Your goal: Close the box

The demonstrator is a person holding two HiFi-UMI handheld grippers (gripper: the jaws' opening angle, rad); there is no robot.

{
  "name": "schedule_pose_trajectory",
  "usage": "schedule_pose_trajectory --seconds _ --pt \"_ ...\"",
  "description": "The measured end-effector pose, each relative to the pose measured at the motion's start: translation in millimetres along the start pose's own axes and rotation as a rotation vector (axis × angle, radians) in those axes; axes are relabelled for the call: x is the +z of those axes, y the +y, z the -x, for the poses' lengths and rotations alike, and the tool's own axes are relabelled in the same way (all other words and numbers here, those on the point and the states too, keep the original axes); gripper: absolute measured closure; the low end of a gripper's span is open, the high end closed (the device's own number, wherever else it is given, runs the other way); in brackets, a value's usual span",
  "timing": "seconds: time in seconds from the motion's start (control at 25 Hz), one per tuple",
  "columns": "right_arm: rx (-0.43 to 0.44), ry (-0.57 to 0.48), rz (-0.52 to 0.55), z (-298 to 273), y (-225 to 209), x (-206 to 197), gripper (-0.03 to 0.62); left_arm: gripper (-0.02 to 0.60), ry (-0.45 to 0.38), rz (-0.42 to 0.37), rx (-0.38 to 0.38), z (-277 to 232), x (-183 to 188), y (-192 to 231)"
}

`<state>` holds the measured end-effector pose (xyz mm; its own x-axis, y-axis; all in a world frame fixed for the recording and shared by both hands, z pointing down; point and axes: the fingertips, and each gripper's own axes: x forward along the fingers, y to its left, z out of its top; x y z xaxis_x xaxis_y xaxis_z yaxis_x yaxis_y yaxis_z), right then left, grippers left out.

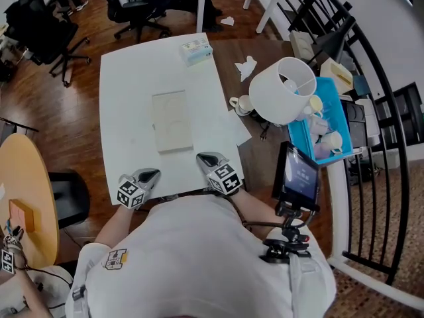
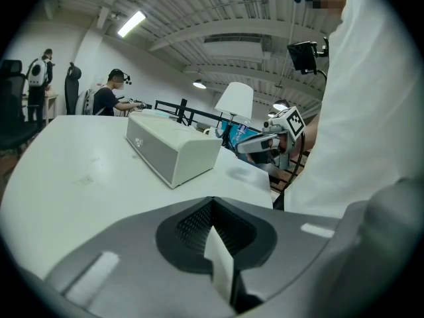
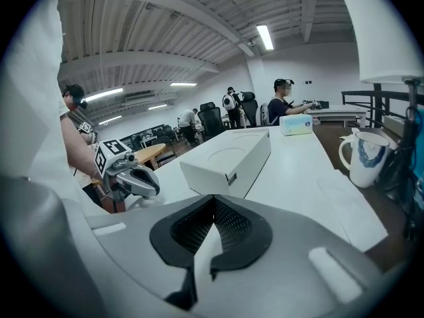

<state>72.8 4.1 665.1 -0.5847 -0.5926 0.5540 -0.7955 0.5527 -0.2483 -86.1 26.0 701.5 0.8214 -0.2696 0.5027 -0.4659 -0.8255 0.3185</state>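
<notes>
A flat white box (image 1: 171, 120) lies in the middle of the white table (image 1: 126, 91) with its lid down. From the left gripper view the box (image 2: 171, 148) stands ahead, well apart from the jaws. It sits ahead too in the right gripper view, lid flush on the box (image 3: 225, 161). My left gripper (image 1: 156, 173) hovers at the table's near edge, jaws shut with nothing between them. Level with it to the right, my right gripper (image 1: 202, 157) is also shut and empty, just short of the box's near right corner.
A tissue box (image 1: 196, 50) sits at the table's far edge. To the right are a white lampshade (image 1: 283, 90), a mug (image 1: 242, 105), a blue bin of cups (image 1: 328, 121) and a tablet (image 1: 298, 176). A paper sheet (image 1: 237, 130) overhangs the table's right edge.
</notes>
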Motion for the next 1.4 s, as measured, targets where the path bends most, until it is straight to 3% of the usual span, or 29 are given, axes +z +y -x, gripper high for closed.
schedule_pose_trajectory --seconds 0.56,1.4 --pt "-0.002 0.041 0.081 -5.3 3.0 -0.3 0.594 0.581 0.008 -0.013 -0.015 0.0 -1.4 -1.7" --pt "-0.004 0.044 0.087 -3.2 1.1 -5.1 0.594 0.581 0.020 -0.017 -0.013 0.1 -4.1 -2.3"
